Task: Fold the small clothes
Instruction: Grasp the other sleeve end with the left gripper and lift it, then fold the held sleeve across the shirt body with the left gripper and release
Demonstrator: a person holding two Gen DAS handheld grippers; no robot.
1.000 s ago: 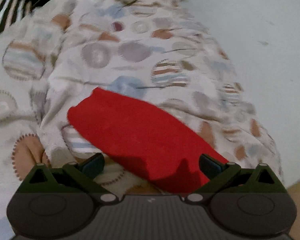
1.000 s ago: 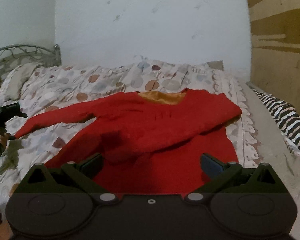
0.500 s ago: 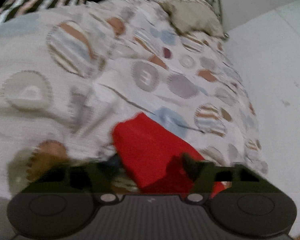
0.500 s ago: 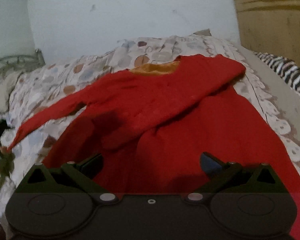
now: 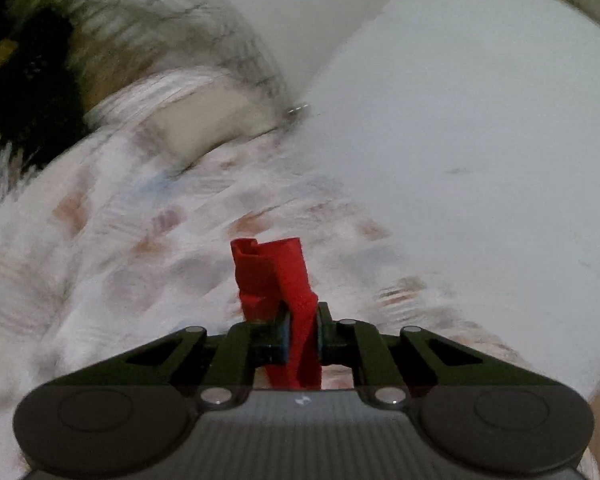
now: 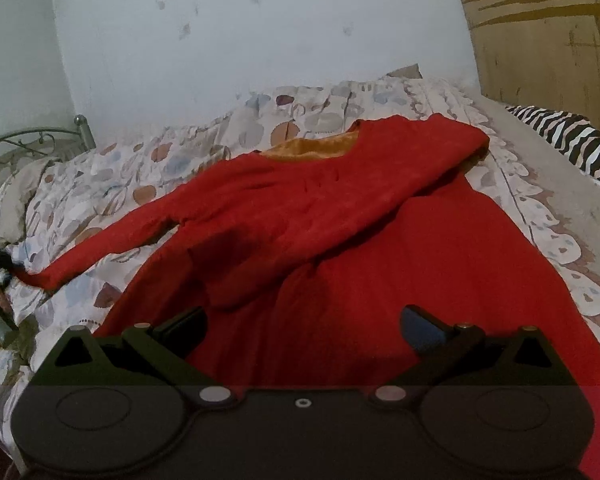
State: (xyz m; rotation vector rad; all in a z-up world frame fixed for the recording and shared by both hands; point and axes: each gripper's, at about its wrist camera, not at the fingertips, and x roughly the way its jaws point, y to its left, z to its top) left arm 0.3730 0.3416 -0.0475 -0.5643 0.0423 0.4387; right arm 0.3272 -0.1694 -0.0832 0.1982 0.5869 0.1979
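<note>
Now left tongs (image 5: 302,334) closing on red sleeve cuff (image 5: 270,276); right tongs (image 6: 304,322) gape above sweater (image 6: 380,248).

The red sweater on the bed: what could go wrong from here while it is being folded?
1. The left gripper is closing on only the bunched cuff of the sleeve; the thin fabric might slip out when pulled.
2. The red sweater lies on a rumpled bedspread, so dragging the sleeve could shift or wrinkle the body.
3. The right gripper is open above the hem and pins nothing, so the whole garment may slide.
</note>
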